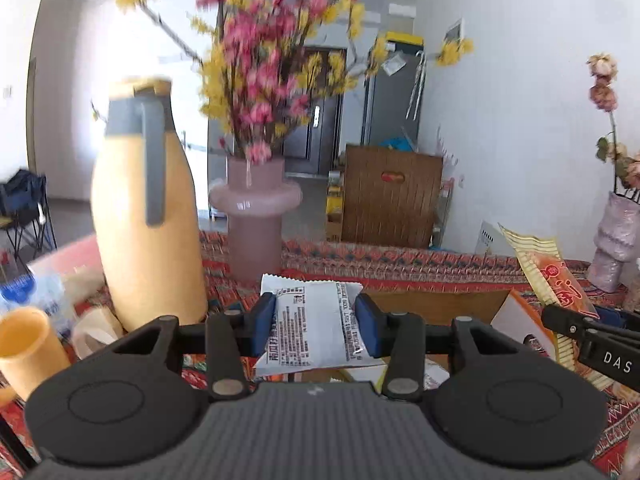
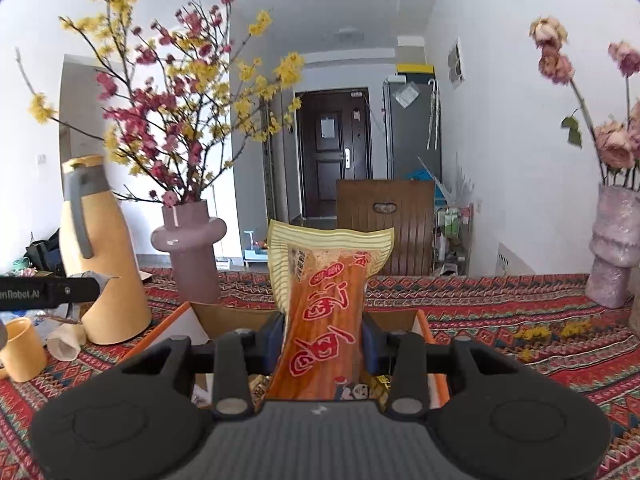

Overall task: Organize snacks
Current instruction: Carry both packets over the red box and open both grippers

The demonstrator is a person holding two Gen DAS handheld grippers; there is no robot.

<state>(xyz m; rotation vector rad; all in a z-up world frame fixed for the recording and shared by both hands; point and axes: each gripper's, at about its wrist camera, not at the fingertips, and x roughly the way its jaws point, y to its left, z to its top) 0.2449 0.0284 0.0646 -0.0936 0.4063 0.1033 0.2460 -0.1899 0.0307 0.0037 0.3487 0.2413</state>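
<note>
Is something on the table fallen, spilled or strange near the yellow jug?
Yes. Beside the yellow jug, a small cup lies on its side on the patterned cloth. Loose yellow petals lie scattered on the right.

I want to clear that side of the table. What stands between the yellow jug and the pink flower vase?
Nothing: the yellow jug and pink vase stand apart, only patterned tablecloth between them, in the right wrist view.

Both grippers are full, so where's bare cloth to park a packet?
Free: patterned tablecloth between open cardboard box and textured pale-pink vase, save some fallen yellow petals. Crowded: left of the box, round yellow jug, yellow cup and glossy mauve vase.
</note>
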